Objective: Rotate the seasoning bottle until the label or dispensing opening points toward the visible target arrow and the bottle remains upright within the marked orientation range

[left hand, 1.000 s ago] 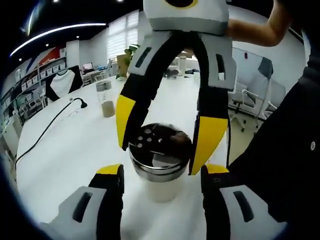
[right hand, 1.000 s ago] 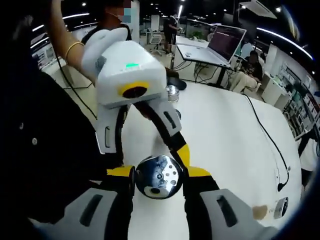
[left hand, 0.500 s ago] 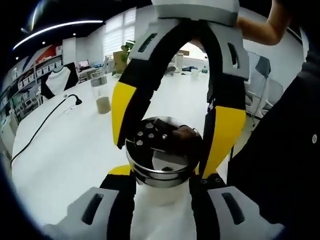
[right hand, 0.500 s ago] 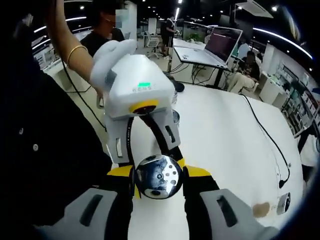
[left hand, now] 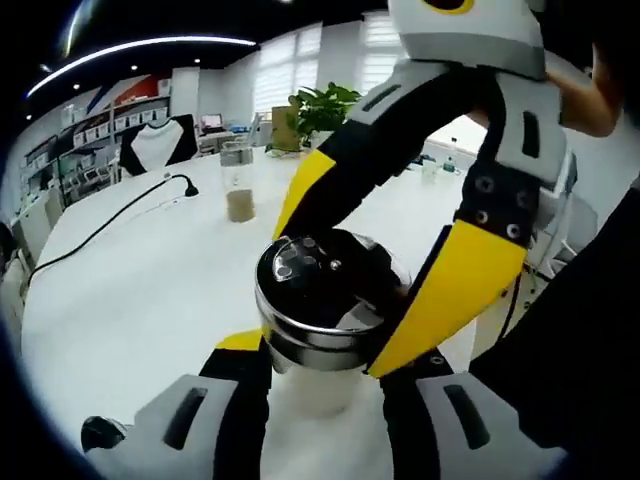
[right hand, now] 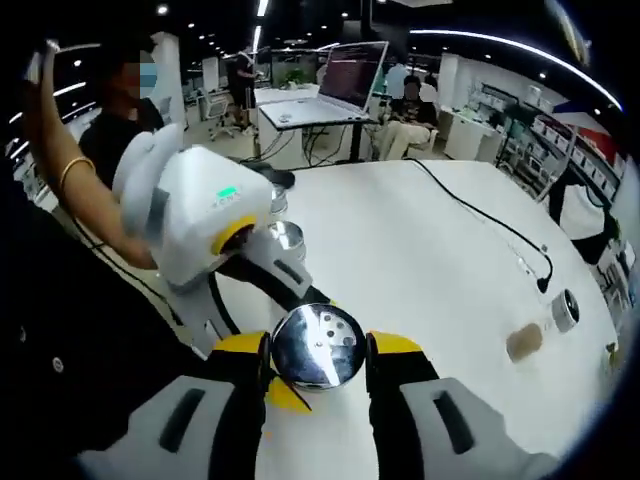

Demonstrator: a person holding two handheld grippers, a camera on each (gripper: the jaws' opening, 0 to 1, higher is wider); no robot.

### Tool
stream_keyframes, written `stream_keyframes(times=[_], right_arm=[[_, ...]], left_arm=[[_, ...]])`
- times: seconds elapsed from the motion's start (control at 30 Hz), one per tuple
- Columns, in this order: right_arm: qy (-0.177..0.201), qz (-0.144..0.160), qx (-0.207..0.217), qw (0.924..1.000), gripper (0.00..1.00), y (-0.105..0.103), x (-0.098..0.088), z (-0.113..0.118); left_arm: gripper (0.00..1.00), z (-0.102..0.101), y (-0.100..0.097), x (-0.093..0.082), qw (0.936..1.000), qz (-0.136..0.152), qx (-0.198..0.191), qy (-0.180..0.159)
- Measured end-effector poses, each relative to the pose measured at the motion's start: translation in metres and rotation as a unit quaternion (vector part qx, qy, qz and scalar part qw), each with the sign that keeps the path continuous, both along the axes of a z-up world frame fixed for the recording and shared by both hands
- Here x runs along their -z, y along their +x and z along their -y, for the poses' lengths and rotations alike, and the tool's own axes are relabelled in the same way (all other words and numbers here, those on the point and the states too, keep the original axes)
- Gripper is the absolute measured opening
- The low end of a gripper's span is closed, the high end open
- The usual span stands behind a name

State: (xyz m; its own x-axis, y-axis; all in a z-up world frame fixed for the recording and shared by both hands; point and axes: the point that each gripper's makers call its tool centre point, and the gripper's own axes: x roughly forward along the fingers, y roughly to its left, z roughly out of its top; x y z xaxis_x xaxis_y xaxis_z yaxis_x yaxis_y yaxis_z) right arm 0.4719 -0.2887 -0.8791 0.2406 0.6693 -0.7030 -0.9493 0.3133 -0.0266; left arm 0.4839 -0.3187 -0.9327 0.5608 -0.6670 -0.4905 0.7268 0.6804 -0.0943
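The seasoning bottle (left hand: 315, 388) stands upright on the white table (left hand: 150, 300), with a white body and a shiny metal cap (left hand: 325, 300) pierced by several holes. My left gripper (left hand: 318, 358) is shut on the bottle's body just under the cap. From the upper right, the right gripper's yellow fingers (left hand: 455, 290) slant down and clasp the cap's rim. In the right gripper view I look down on the cap (right hand: 318, 347), with my right gripper (right hand: 320, 346) shut on its two sides. The left gripper's white housing (right hand: 200, 220) reaches in from the left. No arrow or label is visible.
A glass jar (left hand: 238, 195) with brown contents stands farther back, beside a black cable (left hand: 110, 225). Across the table lie a second cable (right hand: 480, 215), a small jar (right hand: 525, 340) and a metal cup (right hand: 285, 236). A laptop (right hand: 350, 75) and seated people are behind.
My left jaws, apart beside the bottle a second ago, have shut on its body. The right gripper on the cap has swung from upright to slanting, and the cap's holes have shifted round.
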Motion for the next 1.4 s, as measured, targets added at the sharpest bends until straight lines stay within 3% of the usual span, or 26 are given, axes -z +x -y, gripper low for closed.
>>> stream_keyframes(times=[0.1, 0.27, 0.5, 0.6, 0.7, 0.77, 0.87, 1.1, 1.27, 1.4], right_arm=[[-0.001, 0.006, 0.030, 0.9995, 0.37, 0.002, 0.000, -0.003], [-0.011, 0.021, 0.046, 0.9987, 0.40, 0.004, 0.001, -0.007], [-0.012, 0.011, 0.068, 0.9976, 0.36, 0.009, 0.003, -0.005], [-0.018, 0.005, 0.051, 0.9985, 0.36, 0.008, 0.003, -0.005], [-0.026, 0.000, 0.028, 0.9993, 0.36, 0.009, 0.003, -0.005], [-0.033, -0.001, 0.011, 0.9994, 0.36, 0.007, 0.003, -0.005], [-0.042, -0.002, -0.016, 0.9990, 0.36, 0.007, 0.004, -0.006], [-0.053, -0.005, -0.063, 0.9966, 0.36, 0.007, 0.004, -0.008], [-0.052, 0.017, -0.151, 0.9871, 0.36, 0.001, 0.004, -0.015], [-0.043, 0.003, -0.181, 0.9825, 0.36, -0.005, 0.004, -0.016]], left_arm=[[0.45, -0.001, 0.003, 0.000, 0.9994, 0.008, -0.034, -0.002], [0.44, -0.002, 0.005, 0.001, 0.9970, 0.020, -0.074, 0.003], [0.45, -0.003, 0.005, 0.001, 0.9982, 0.021, -0.056, 0.000], [0.44, -0.002, 0.004, 0.004, 0.9993, 0.018, -0.031, 0.006], [0.44, -0.008, -0.005, 0.019, 0.9989, -0.007, 0.011, 0.045], [0.44, -0.012, -0.002, 0.017, 0.9992, 0.016, 0.007, 0.037], [0.44, -0.014, -0.003, 0.015, 0.9999, 0.007, 0.001, 0.010], [0.41, -0.017, -0.007, 0.008, 0.9990, 0.015, 0.041, -0.012], [0.41, -0.016, -0.008, 0.009, 0.9953, 0.037, 0.088, 0.016], [0.42, -0.011, -0.012, 0.008, 0.9930, 0.028, 0.114, 0.012]])
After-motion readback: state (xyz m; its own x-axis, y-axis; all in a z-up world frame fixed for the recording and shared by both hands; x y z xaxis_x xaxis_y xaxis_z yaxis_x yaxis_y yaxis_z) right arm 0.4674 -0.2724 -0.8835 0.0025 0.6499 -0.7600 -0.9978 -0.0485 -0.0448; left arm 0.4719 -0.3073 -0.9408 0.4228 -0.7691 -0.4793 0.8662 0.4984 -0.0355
